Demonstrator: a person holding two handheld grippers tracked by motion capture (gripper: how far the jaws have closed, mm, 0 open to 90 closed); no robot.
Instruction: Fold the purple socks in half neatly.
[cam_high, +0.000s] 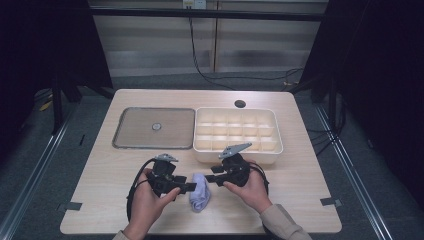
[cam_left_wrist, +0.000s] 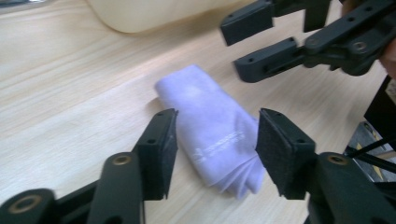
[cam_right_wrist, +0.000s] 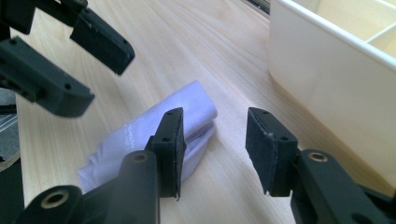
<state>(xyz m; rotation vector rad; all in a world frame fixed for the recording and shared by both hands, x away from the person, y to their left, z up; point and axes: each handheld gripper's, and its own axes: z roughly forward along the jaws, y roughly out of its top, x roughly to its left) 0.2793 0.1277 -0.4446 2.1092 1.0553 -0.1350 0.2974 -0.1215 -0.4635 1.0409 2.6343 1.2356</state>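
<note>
High view: both hand-held grippers, left (cam_high: 186, 187) and right (cam_high: 212, 179), jaws apart, flanking folded cloth (cam_high: 200, 195).

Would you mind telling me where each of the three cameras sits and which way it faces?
High view: above the person's side, facing forward and down on the table, tray and compartment box; both forearms and hands show.
Left gripper view: rides the left hand-held gripper, looking along its open jaws at the folded lilac cloth.
Right gripper view: rides the right hand-held gripper, jaws open, facing the cloth's other end, box wall at right.
Shared: both gripper views show the cloth and the opposite gripper.
</note>
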